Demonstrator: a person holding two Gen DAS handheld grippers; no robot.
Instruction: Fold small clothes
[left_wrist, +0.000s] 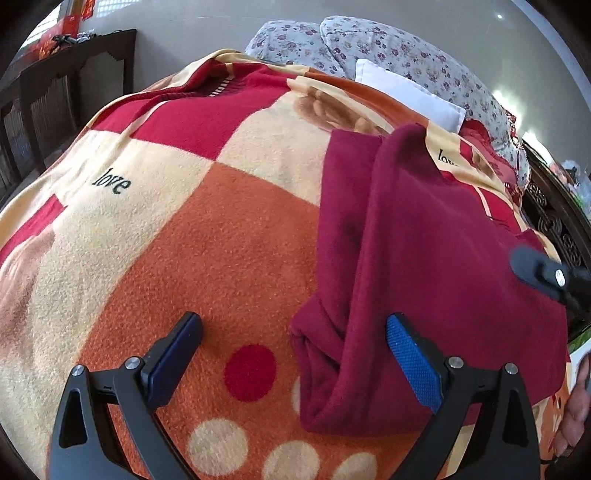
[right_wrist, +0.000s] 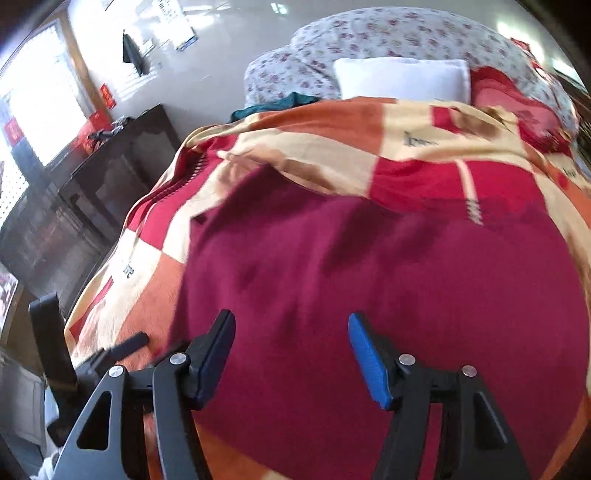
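Both claws, left (left_wrist: 293, 354) and right (right_wrist: 291, 356), wide apart, empty; best pinching maroon garment (left_wrist: 424, 258) edge ahead-right, seemingly bunched.

Left gripper (left_wrist: 293, 345) and right gripper (right_wrist: 291, 349): black angular arms with silver screws, textured blue pads (left_wrist: 412, 363) on fingertips.

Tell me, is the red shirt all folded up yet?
Not yet. The red shirt lies on the blanket, and its left side already looks folded over in a thick roll. Nothing is in hand: the left gripper and the right gripper are both open above the cloth, holding nothing. The rest is still spread wide, so more folds seem left to do.
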